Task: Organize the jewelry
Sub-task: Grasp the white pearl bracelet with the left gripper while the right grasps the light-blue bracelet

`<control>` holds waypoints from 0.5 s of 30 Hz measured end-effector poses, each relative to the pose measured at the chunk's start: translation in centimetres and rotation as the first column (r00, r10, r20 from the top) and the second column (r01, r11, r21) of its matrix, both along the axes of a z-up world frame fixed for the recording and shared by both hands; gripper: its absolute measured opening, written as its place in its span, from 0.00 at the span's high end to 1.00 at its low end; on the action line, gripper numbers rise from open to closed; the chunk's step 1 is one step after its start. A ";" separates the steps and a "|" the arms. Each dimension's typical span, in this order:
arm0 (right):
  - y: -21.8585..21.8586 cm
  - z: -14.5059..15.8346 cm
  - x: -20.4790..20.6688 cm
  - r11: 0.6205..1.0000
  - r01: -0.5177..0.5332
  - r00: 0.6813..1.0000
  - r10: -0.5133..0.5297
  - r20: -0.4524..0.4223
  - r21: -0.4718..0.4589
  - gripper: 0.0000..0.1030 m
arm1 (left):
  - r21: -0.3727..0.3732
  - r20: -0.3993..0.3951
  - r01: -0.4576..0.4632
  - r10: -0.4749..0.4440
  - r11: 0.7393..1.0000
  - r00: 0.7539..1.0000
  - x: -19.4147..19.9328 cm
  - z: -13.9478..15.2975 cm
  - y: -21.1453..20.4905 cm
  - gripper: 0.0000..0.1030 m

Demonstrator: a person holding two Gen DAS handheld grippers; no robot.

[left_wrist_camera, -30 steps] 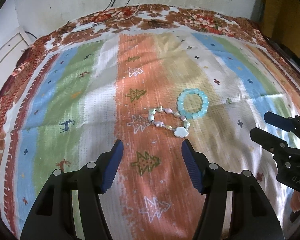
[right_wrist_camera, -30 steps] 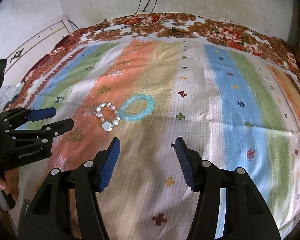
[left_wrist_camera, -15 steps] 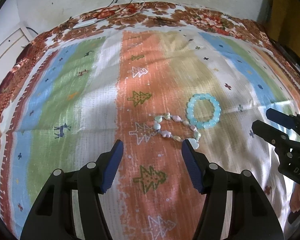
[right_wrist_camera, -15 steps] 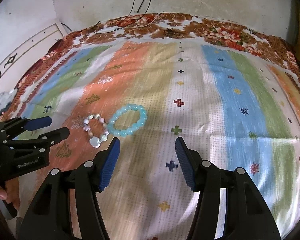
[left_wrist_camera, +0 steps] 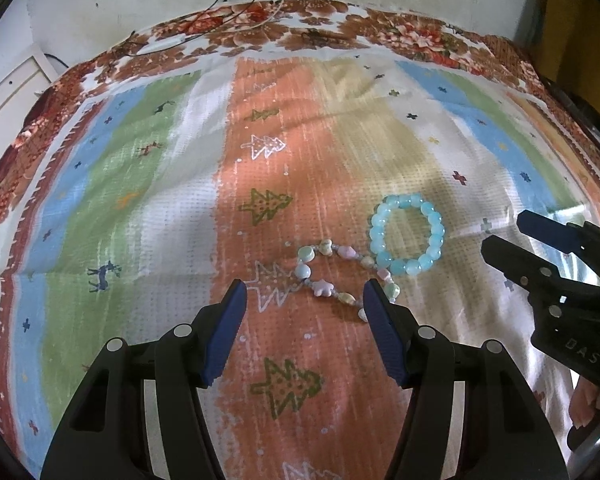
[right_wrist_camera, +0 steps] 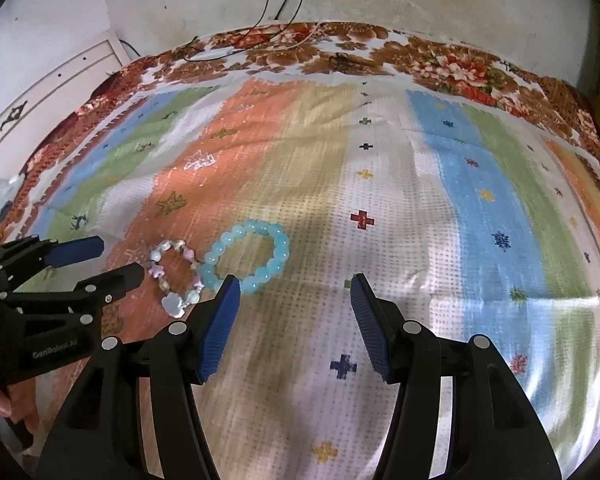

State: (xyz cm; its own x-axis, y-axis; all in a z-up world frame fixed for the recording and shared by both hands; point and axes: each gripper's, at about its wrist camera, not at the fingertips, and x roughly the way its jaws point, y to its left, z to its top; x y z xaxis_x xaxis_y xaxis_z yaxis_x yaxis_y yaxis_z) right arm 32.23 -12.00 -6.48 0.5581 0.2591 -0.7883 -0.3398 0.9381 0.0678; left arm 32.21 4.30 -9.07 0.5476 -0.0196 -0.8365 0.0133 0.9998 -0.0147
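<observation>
"GenRobot.AI" on left gripper [right_wrist_camera: 100, 264]

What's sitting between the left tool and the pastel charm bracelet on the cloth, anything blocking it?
Nothing visible blocks it. The left tool is open above bare striped cloth, and the charm bracelet lies just ahead, partly behind its right fingertip. The blue bead bracelet lies close beside the charm one, on the far side, not in the path.

Pale blue bracelet [left_wrist_camera: 406, 235], striped cloth [left_wrist_camera: 148, 184]
</observation>
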 end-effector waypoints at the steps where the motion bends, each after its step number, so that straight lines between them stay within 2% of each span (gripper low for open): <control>1: 0.0 -0.2 0.2 1.000 0.002 1.000 -0.002 -0.004 0.001 0.44 | 0.002 -0.003 0.001 -0.001 1.000 1.000 0.1 -0.2 0.0 0.41; 15: 1.3 -1.9 2.8 1.000 0.005 0.999 -0.005 -0.035 0.005 0.44 | 0.010 -0.026 0.001 -0.001 1.000 1.000 2.1 -1.7 0.1 0.41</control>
State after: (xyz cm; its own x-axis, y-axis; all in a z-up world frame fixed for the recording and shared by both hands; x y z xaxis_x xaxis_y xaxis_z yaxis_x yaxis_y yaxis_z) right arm 34.99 -10.72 -8.35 0.5317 0.2603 -0.8059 -0.3323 0.9394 0.0841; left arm 34.35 4.39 -10.77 0.5256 -0.0117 -0.8506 0.0138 0.9999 -0.0053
